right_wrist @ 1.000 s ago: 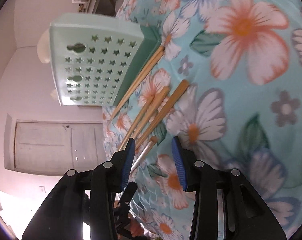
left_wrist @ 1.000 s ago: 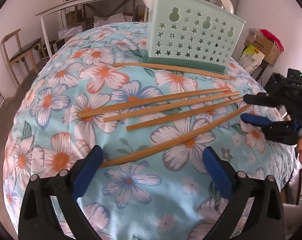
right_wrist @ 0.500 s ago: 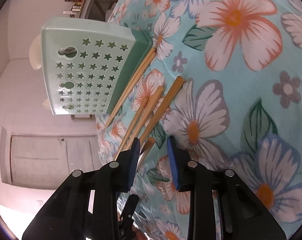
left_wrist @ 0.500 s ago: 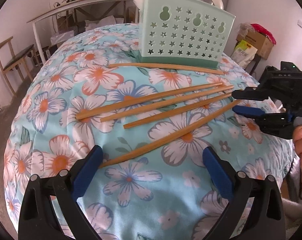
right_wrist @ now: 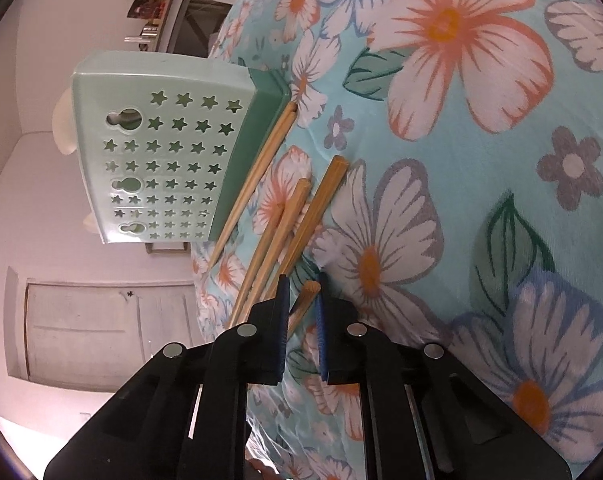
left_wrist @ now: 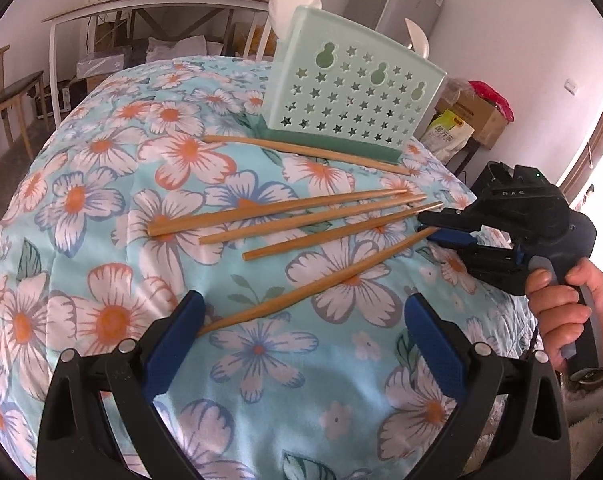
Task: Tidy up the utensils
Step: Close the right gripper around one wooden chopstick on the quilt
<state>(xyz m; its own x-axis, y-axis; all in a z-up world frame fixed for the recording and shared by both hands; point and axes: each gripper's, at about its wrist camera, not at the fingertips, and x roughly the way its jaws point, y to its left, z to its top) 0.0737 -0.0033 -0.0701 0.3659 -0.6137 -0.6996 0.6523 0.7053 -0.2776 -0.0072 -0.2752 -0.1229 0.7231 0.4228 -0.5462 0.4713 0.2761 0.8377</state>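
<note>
Five chopsticks flat on the flowered cloth [left_wrist: 113, 208], one [left_wrist: 305, 150] against the foot of the green holder [left_wrist: 353, 96], three fanned in the middle. Right tongs [right_wrist: 303, 300] nearly closed around the tip of the nearest chopstick [left_wrist: 313, 280], contact unclear. Left tongs [left_wrist: 301, 320] wide apart, holding nothing, hovering over that chopstick's other end.
</note>
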